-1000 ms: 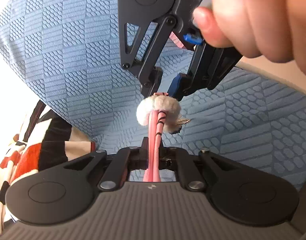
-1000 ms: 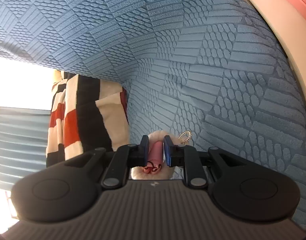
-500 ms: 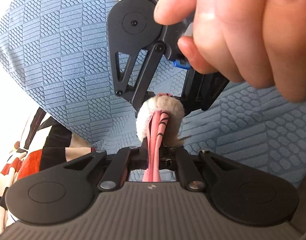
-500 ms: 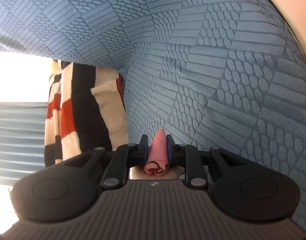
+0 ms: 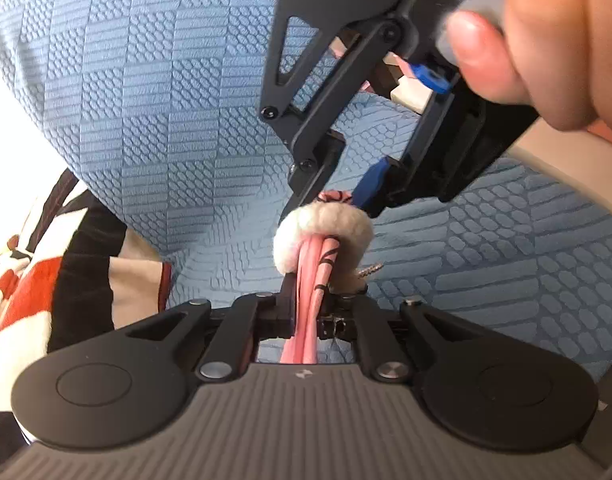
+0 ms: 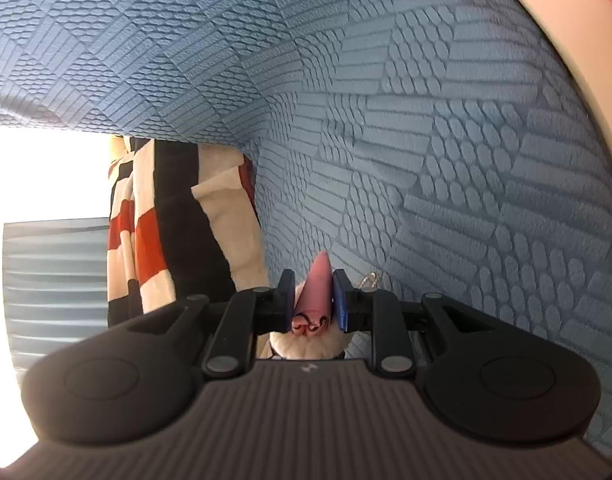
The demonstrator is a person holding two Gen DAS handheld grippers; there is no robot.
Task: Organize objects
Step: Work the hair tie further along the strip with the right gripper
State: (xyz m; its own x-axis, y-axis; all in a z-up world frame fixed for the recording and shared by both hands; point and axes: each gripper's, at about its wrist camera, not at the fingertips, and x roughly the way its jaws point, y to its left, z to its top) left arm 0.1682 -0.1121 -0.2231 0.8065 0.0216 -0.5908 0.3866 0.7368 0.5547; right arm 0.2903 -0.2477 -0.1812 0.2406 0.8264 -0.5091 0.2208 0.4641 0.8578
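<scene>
The left gripper [image 5: 307, 316] was held tilted downward, and its jaws were seen nearly closed on the pink cloth strip [image 5: 310, 280], which ran up from between them. A white fluffy ring [image 5: 323, 236] was threaded around this strip, just above the left jaws. A small metal clasp [image 5: 369, 270] was seen at the right side of the ring.

The right gripper [image 5: 337, 196] was brought down from the upper right, also tilted downward, so that its tips met the far end of the same strip at the top of the ring. In the right wrist view, the right gripper [image 6: 313, 300] was seen narrow, with the rolled pink end [image 6: 315, 292] pressed between the blue pads [image 6: 341, 300]. Its jaws had just been opening a little, yet the strip was kept between them. The fluffy ring [image 6: 306, 346] was partly hidden under the jaws there.

The right hand [image 5: 545, 40] was wrapped around the handle of the right gripper, with the fingers curled and one fingertip laid on a grey part.

The whole thing was held in the air between both grippers, above a blue textured fabric surface [image 5: 166, 120]. A striped cloth [image 5: 34, 280] in red, black and white was lying at the left edge of this surface.
</scene>
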